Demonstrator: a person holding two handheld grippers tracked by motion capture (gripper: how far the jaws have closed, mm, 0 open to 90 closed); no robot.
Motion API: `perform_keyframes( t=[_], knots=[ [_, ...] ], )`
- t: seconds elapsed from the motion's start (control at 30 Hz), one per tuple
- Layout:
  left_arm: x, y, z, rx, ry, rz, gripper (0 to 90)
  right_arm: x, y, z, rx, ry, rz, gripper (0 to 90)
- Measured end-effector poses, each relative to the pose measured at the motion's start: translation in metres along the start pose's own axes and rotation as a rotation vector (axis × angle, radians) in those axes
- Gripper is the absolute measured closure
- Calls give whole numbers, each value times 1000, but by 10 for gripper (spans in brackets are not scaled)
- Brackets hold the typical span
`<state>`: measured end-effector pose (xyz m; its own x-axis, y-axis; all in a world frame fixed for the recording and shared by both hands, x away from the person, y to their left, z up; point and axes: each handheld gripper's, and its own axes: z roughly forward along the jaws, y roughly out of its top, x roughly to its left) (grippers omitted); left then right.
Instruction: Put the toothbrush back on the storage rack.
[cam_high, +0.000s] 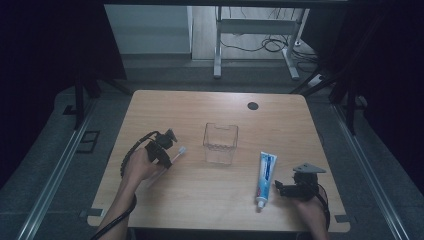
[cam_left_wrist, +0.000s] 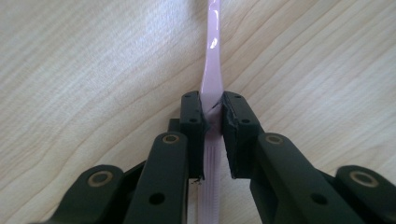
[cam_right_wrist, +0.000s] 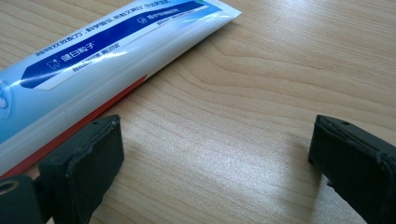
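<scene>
A pink toothbrush (cam_left_wrist: 212, 70) lies on the wooden table (cam_high: 210, 205), and my left gripper (cam_left_wrist: 212, 105) is shut on its handle, with both pads pressing its sides. From above, the left gripper (cam_high: 166, 156) is at the table's left, with the toothbrush's (cam_high: 180, 151) white head poking out to the right. A blue and white toothpaste tube (cam_high: 265, 177) lies flat at the right front. My right gripper (cam_high: 278, 189) rests just to its right and is open. The tube (cam_right_wrist: 102, 51) runs beside its left jaw, and only bare wood lies between the jaws of the right gripper (cam_right_wrist: 217, 140).
A clear plastic box (cam_high: 220, 142) stands upright in the middle of the table, between the two grippers. A black round cap (cam_high: 253, 106) sits near the far edge. Beyond the table are desk legs and cables on the floor.
</scene>
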<state>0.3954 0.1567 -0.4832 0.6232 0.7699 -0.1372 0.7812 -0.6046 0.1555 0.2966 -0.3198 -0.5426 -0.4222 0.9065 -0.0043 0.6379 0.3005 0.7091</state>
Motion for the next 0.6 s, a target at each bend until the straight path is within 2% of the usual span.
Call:
perform_keyframes(
  t=[0.03,0.07,0.17,0.27,0.6],
  knots=[
    [0,0,0,0,0,0,794,0,0,0,0,0,0,30],
    [-1,-1,-7,-33,-7,14,795,0,0,0,0,0,0,30],
    [-2,-1,-13,-57,-5,22,795,0,0,0,0,0,0,30],
    [-6,-1,-26,-102,-2,41,794,0,0,0,0,0,0,30],
    [-15,1,-48,-188,-10,82,795,0,0,0,0,0,1,30]
  ],
)
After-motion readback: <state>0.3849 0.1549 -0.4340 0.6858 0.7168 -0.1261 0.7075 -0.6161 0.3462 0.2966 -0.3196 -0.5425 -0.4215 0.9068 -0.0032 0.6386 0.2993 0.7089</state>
